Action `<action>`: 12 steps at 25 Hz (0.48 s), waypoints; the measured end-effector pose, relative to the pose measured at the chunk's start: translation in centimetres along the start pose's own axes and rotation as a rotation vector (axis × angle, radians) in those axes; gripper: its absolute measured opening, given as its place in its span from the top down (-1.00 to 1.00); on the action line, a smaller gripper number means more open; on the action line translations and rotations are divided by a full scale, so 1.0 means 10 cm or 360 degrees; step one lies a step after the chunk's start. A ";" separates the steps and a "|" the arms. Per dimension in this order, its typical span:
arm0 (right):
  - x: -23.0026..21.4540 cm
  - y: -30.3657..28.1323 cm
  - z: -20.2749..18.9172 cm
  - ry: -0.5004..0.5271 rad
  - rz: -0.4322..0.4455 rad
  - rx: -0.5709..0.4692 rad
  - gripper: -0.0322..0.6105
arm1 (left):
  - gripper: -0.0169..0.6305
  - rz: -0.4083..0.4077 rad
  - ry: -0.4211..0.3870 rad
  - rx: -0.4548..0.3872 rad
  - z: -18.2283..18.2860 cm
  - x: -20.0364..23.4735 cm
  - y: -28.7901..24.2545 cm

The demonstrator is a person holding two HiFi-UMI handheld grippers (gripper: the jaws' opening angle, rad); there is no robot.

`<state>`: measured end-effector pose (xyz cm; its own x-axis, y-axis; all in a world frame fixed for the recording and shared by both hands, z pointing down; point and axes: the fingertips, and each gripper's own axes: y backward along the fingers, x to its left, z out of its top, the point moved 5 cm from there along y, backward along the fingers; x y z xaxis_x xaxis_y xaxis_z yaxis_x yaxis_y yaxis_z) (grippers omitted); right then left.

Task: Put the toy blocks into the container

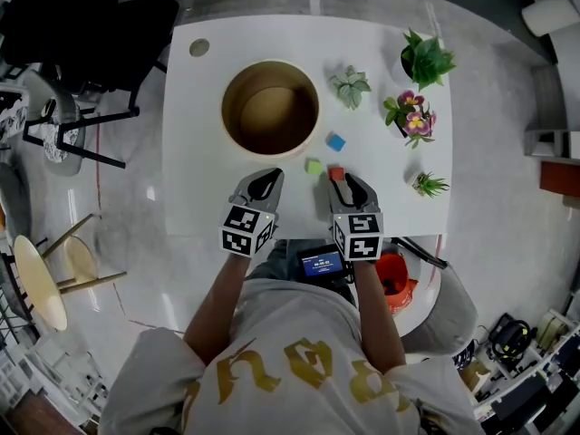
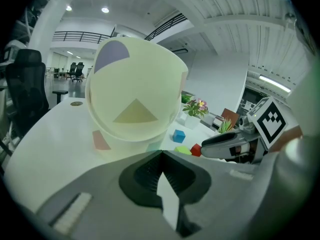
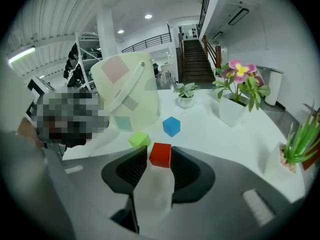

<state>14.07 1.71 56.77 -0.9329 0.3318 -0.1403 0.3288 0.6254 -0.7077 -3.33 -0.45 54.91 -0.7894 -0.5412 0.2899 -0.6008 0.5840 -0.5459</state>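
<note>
A round cream container (image 1: 270,107) stands on the white table (image 1: 195,179); in the left gripper view the container (image 2: 132,96) looms just ahead. Three blocks lie right of it: blue (image 1: 336,141), green (image 1: 314,166) and red (image 1: 336,174). My right gripper (image 1: 349,187) sits low over the red block. In the right gripper view the red block (image 3: 160,153) rests on the table between the open jaws of the right gripper (image 3: 158,161), a thin gap beside it. My left gripper (image 1: 263,185) hovers near the container's front, its jaws meeting with nothing in them (image 2: 160,156).
Several potted plants stand along the table's right side: a small one (image 1: 350,86), a leafy one (image 1: 426,59), a flowering one (image 1: 412,114) and a grass-like one (image 1: 429,185). A black chair (image 1: 82,25) stands off the left edge.
</note>
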 end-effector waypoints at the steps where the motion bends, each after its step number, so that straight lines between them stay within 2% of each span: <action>1: -0.01 -0.01 0.00 -0.0001 -0.0005 0.0006 0.42 | 0.95 -0.0002 0.0001 0.0004 0.00 0.00 -0.01; 12: -0.04 -0.17 -0.04 0.0015 -0.0036 0.0076 0.37 | 0.95 -0.0001 0.0020 0.0038 -0.02 0.08 -0.10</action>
<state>13.92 0.84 58.31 -0.9386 0.3246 -0.1173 0.2998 0.5983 -0.7430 -3.38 -1.35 55.89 -0.7908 -0.5337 0.2998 -0.5980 0.5691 -0.5643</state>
